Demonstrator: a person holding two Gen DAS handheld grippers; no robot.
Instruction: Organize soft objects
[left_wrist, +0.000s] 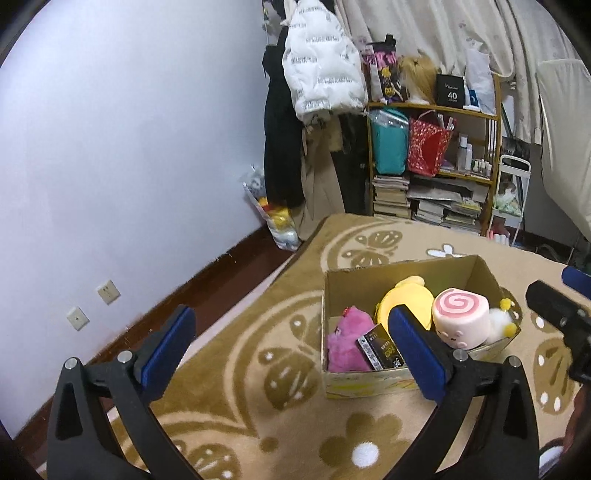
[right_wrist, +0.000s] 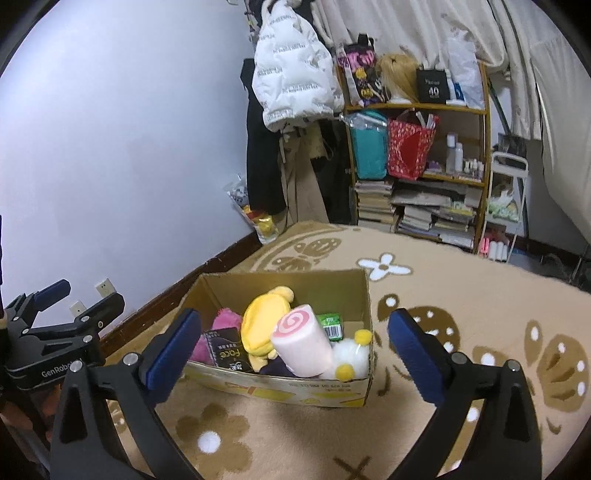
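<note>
A cardboard box (left_wrist: 354, 384) (right_wrist: 295, 391) stands on the patterned rug. It holds a pink swirl roll plush (left_wrist: 461, 317) (right_wrist: 301, 343), a yellow plush (left_wrist: 406, 299) (right_wrist: 258, 321), a magenta plush (left_wrist: 347, 336) (right_wrist: 225, 319), a white and yellow plush (left_wrist: 496, 321) (right_wrist: 352, 352), a black packet (left_wrist: 380, 347) (right_wrist: 225, 349) and a green carton (right_wrist: 330, 325). My left gripper (left_wrist: 291, 328) (right_wrist: 79, 295) is open and empty, left of the box. My right gripper (right_wrist: 291, 328) is open and empty above the box's front; it also shows in the left wrist view (left_wrist: 569, 295).
The rug (left_wrist: 258, 369) (right_wrist: 461, 295) covers the floor. A shelf (left_wrist: 436, 166) (right_wrist: 417, 166) with books and bags stands at the back. Coats (left_wrist: 317, 74) (right_wrist: 291, 74) hang beside it. A bag of toys (left_wrist: 273, 214) (right_wrist: 255, 218) leans at the wall. A white cart (left_wrist: 511, 195) stands right.
</note>
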